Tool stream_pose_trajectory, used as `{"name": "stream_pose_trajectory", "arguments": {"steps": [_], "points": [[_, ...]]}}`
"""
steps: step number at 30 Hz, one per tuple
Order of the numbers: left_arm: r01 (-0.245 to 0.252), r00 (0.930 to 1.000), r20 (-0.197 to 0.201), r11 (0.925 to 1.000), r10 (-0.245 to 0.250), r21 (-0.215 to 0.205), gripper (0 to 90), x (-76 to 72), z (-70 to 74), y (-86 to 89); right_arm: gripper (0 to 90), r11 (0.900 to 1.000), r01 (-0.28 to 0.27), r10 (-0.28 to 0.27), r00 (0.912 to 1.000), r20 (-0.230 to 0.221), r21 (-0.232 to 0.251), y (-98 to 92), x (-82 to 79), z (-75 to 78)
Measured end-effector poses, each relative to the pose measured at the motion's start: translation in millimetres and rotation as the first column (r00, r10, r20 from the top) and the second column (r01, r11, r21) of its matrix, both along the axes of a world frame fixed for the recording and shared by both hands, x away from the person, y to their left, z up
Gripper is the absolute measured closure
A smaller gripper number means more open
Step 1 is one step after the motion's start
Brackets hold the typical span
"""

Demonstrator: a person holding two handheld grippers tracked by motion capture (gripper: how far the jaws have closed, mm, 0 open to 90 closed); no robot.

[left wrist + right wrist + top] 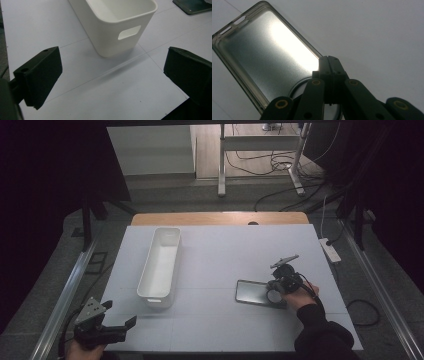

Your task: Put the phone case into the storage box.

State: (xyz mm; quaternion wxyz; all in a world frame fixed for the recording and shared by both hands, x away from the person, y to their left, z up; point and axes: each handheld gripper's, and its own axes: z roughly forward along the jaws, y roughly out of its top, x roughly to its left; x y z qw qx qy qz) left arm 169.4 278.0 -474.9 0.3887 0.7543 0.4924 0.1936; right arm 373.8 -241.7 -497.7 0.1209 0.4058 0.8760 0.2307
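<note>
**Right gripper pinches the phone case; left gripper waits spread**

The right gripper (329, 61) is pressed together, and its jaws appear to clamp the near edge of the clear phone case (265, 47), which lies flat on the white table (382, 32). From this gripper the case stretches away and to the left, its shiny back facing up, with a round ring (298, 86) just under the jaws. In the high view the right gripper (278, 282) sits over the case's (251, 292) right end, held by a hand in a dark sleeve.

The left gripper (131, 321) is spread wide, with nothing between its jaws. Straight ahead of it stands the white bin (117, 27), near but not touching, its handle cut-out facing the gripper. This long bin (161, 265) stands between the left gripper and the far table, well to the left of the case. Bare table surrounds the case itself.
</note>
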Motion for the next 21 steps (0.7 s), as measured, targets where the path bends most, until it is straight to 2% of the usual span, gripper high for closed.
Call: {"name": "stream_pose_trajectory", "arguments": {"steps": [16,18,21], "points": [[0.0,1.0,0.0,1.0,0.0,-0.002,2.7,0.0,0.0,0.3,89.7,1.0,0.012,-0.012,0.9998,0.014,0.011,9.0,16.2,-0.8],[-0.001,1.0,0.0,1.0,0.001,-0.003,2.7,0.1,-0.1,0.4,89.7,1.0,-0.013,0.013,0.9997,0.021,0.02,13.1,11.0,3.0],[-0.002,1.0,0.0,1.0,0.002,-0.004,2.7,0.1,-0.1,0.5,89.7,0.995,-0.094,0.093,0.9953,0.027,0.031,29.9,-4.6,7.7]]}}
